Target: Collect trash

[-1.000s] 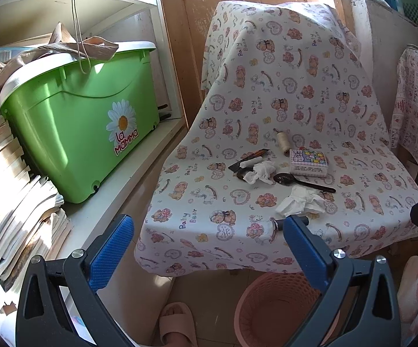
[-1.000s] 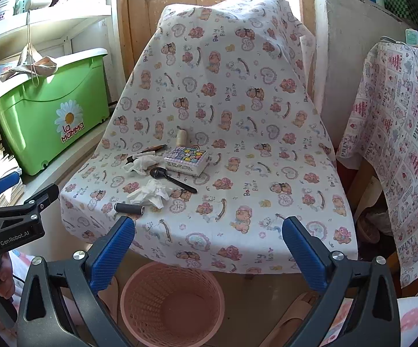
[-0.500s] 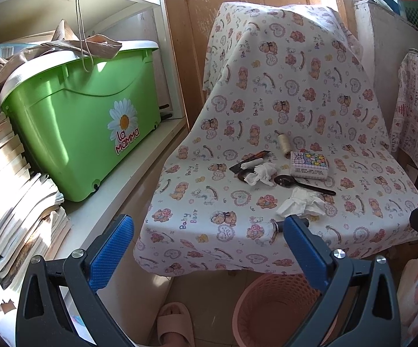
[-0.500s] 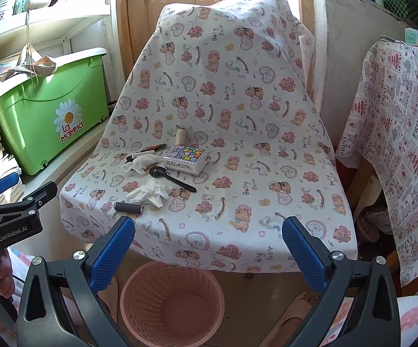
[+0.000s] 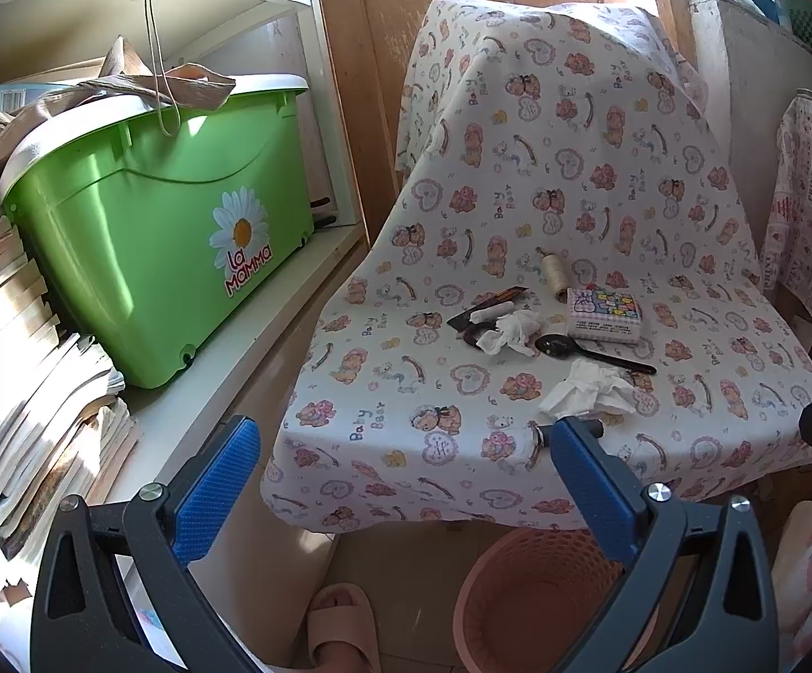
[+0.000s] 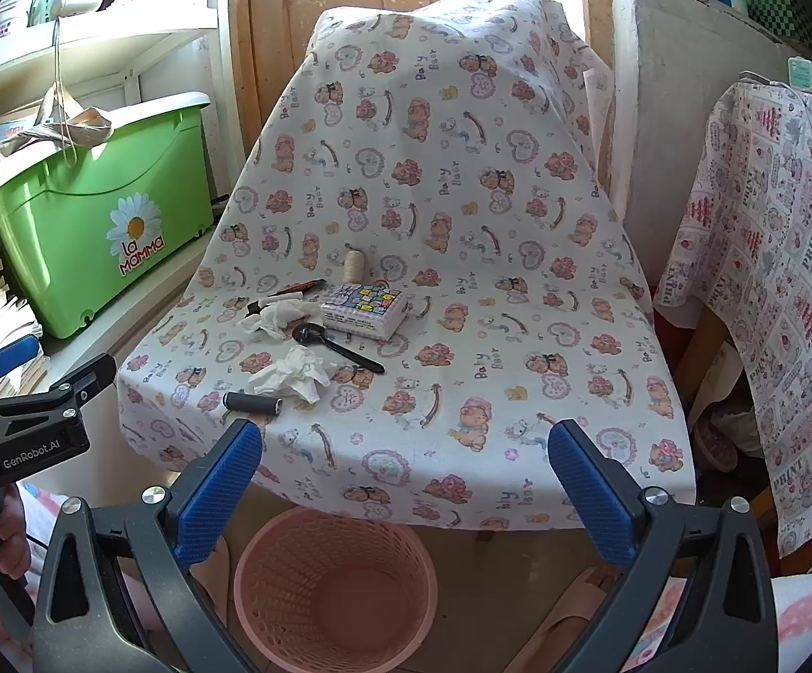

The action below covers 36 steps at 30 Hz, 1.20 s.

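Note:
Two crumpled white tissues lie on the cloth-covered chair seat: one near the front, one further back. A pink mesh waste basket stands on the floor below the seat's front edge. My left gripper is open and empty, in front of the seat's left corner. My right gripper is open and empty, above the basket in front of the seat. The left gripper also shows at the left of the right wrist view.
On the seat lie a black spoon, a patterned box, a thread spool, a black cylinder and a black pen. A green bin stands on a shelf to the left. A cloth-draped stand is at right.
Both grippers have drifted slightly; the views shift a little. Nothing was taken hold of and both stay open.

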Available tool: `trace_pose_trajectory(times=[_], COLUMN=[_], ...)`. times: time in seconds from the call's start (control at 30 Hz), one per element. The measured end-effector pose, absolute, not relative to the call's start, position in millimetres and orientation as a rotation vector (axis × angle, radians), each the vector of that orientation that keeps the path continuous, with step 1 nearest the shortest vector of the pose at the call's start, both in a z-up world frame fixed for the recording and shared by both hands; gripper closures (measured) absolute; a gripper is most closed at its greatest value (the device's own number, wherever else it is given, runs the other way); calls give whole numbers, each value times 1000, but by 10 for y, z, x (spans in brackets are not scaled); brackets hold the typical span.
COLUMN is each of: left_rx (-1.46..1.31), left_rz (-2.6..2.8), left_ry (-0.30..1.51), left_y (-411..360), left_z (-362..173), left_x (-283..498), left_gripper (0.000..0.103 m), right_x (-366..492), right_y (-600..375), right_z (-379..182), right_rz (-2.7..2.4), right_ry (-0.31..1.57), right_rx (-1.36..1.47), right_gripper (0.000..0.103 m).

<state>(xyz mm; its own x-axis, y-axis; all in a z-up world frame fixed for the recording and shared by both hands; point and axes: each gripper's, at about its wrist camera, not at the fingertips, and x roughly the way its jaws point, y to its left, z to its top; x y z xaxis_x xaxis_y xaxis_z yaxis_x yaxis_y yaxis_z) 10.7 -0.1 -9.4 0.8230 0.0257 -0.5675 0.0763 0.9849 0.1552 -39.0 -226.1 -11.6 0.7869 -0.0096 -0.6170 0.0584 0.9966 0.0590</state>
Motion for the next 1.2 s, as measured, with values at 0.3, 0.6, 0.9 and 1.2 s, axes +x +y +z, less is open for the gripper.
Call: trace_pose_trajectory(times=[0.3,0.6,0.9,1.2], left_rx=[172,163,163,158], left_rz=[-24,-17,-15,-13], left_ry=[615,624,626,630], left_y=[2,28,30,49], left_z=[-118,-124,-120,-122], left_x=[122,149,156,165], left_gripper=[1,1,1,1], right_x=[-391,-390,-372,-373], right_y=[-2255,-2261,-2240,-2241], right_z=[-114,-98,-108,-114], right_rz=[-32,-31,-27,-28], right_ry=[665,647,649,646], right_rx=[75,79,69,69], right_gripper=[0,0,0,0])
